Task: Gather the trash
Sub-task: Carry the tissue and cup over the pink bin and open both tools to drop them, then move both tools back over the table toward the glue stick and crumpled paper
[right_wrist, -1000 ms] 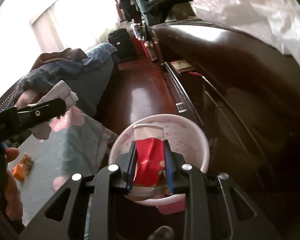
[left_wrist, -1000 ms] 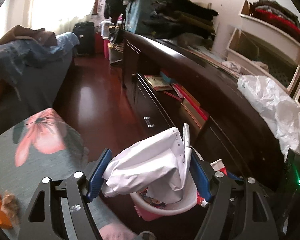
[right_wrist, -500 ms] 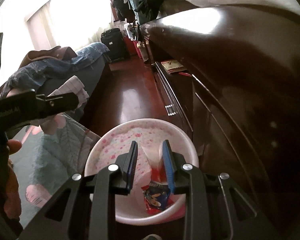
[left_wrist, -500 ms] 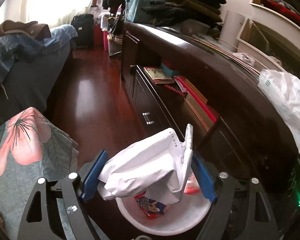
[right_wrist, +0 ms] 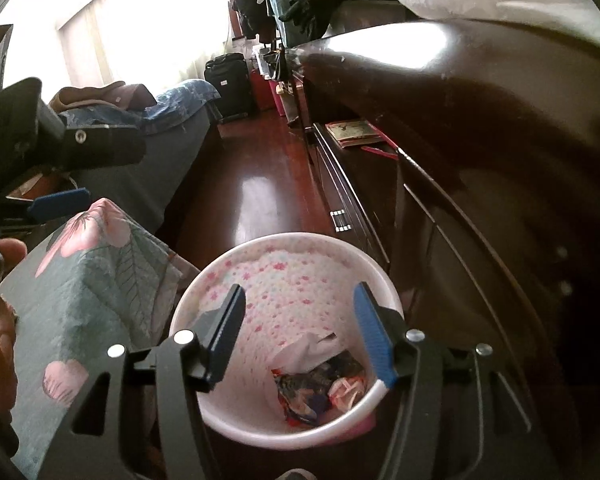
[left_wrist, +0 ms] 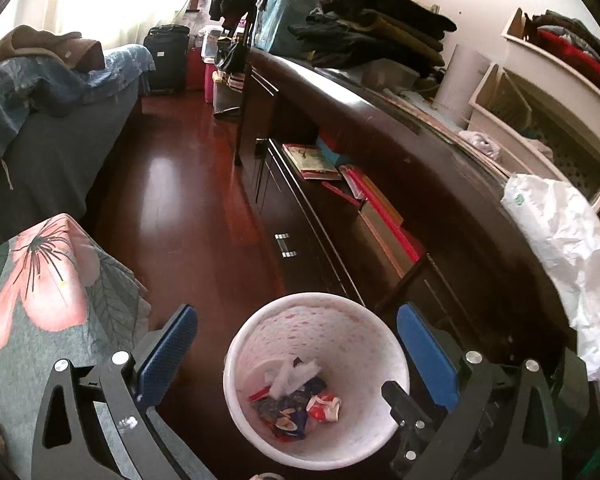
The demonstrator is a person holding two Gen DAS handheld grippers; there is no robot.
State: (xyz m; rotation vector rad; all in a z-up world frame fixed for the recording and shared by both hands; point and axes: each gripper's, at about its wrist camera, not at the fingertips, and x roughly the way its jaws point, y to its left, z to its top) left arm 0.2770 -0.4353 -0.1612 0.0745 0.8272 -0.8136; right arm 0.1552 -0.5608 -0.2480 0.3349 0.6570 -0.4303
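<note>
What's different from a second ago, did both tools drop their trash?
Yes. The left tool let go of the crumpled white paper, and the right tool let go of the red wrapper; both now lie in the white bin. Both tools' jaws are opening with nothing between them. The bin and the flowered cloth stayed put.
</note>
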